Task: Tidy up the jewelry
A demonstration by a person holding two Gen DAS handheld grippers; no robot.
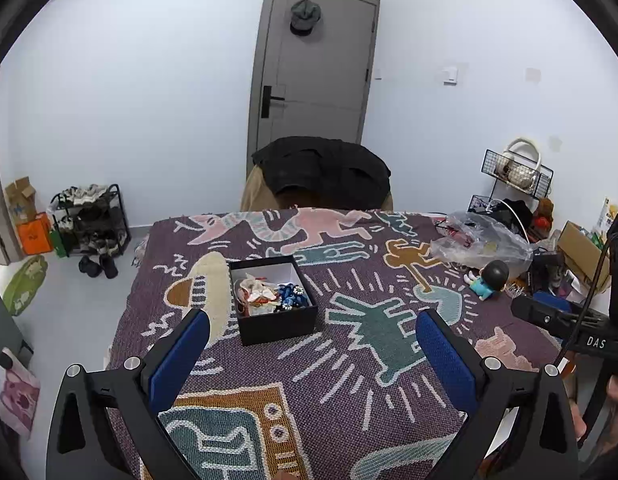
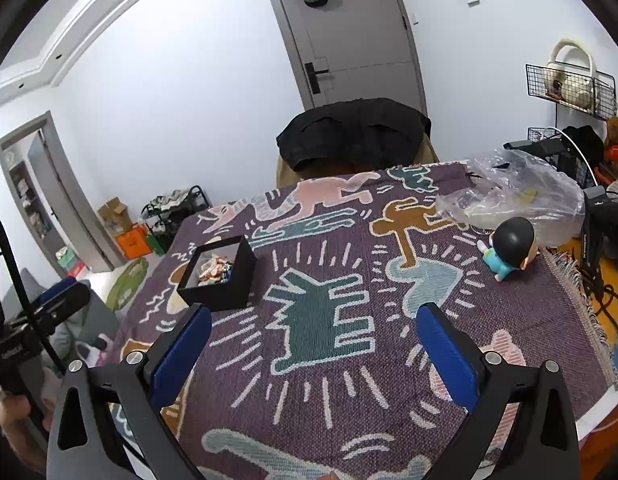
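Note:
A black open-topped box point(image 1: 273, 322) sits on the patterned purple cloth point(image 1: 341, 380); it holds a heap of jewelry point(image 1: 269, 294) in white, orange and blue. The box also shows in the right wrist view point(image 2: 223, 286), at the left, with the jewelry point(image 2: 215, 270) inside. My left gripper point(image 1: 313, 336) is open and empty, held above the cloth just in front of the box. My right gripper point(image 2: 313, 330) is open and empty, above the cloth to the right of the box.
A small doll point(image 2: 509, 250) with a black head lies at the right of the cloth, beside a clear plastic bag point(image 2: 521, 196). A chair with a black jacket point(image 1: 325, 172) stands behind the table. Wire racks and clutter point(image 1: 517, 172) fill the right side.

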